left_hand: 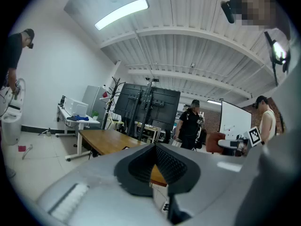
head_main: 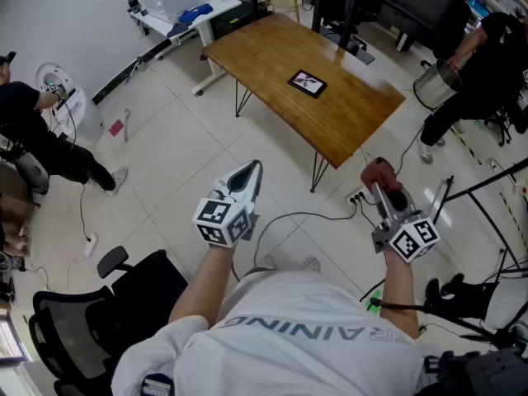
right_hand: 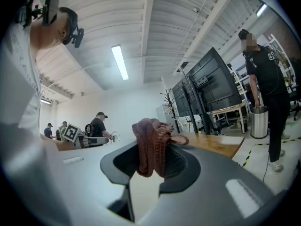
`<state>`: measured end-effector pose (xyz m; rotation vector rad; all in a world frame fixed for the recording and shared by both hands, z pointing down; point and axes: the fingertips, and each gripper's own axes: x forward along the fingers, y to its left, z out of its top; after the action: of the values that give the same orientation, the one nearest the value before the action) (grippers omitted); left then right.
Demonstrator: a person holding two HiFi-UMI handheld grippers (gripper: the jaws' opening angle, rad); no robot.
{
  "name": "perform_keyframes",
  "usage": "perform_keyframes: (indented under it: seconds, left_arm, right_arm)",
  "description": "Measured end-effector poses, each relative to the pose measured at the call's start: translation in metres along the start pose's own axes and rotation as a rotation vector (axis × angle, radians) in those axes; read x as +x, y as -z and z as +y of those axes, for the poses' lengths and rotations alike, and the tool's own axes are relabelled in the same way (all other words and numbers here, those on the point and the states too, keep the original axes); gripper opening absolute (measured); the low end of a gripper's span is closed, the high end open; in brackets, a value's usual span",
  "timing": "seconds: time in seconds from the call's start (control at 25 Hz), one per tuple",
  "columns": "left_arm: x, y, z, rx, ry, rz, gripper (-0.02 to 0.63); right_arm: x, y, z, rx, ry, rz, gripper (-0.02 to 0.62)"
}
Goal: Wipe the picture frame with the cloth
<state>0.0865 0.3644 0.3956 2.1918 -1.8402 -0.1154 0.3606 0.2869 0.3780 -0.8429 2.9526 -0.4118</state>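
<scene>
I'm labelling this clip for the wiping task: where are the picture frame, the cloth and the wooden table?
picture frame (head_main: pixel 307 82): head view, middle of its face.
cloth (right_hand: pixel 149 147): right gripper view, middle of the bunched folds.
wooden table (head_main: pixel 264 48): head view, bare top left of the frame.

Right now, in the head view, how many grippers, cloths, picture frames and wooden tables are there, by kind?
grippers: 2, the left gripper and the right gripper
cloth: 1
picture frame: 1
wooden table: 1
Total: 5
</scene>
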Motion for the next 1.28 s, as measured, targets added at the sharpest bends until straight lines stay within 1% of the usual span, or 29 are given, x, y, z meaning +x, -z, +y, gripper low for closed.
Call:
perform_keyframes:
  seconds: [0.12,0.28,0.48,0.6,0.72,0.88,1.0,1.16,1.28]
  left_arm:
    - [-0.004,-0.004,0.012,0.013,-0.004,-0.003,0.005]
    - [-0.012,-0.007,0.035,0.007,-0.005,-0.009,0.005]
    - [-0.028,-0.005,0.062,0.011,0.0,-0.013,0.005]
    - [-0.034,0.001,0.077,-0.018,-0.015,-0.012,0.005]
    - [-0.037,0.008,0.087,-0.038,-0.027,-0.007,0.005]
    - [-0.029,0.009,0.102,-0.052,-0.044,0.0,0.005]
    - [-0.019,0.007,0.115,-0.043,-0.059,0.009,0.005]
    - [0.013,-0.001,0.141,-0.032,-0.079,0.018,0.005]
    - [0.047,-0.013,0.156,-0.005,-0.075,0.02,0.005]
  right_arm:
    - [0.01,0.003,0.006,0.002,0.0,0.003,0.109]
    - [0.027,0.009,0.018,-0.004,0.001,0.008,0.109]
    - [0.051,0.013,0.042,-0.008,-0.003,0.007,0.109]
    - [0.065,0.018,0.053,-0.014,-0.022,0.029,0.11]
    - [0.076,0.025,0.053,-0.013,-0.032,0.055,0.11]
    - [0.103,0.02,0.047,-0.01,-0.05,0.063,0.11]
    - [0.13,0.019,0.037,-0.004,-0.079,0.068,0.11]
    - [0.172,0.017,0.012,0.013,-0.101,0.062,0.11]
    - [0.202,0.011,-0.012,0.021,-0.106,0.049,0.11]
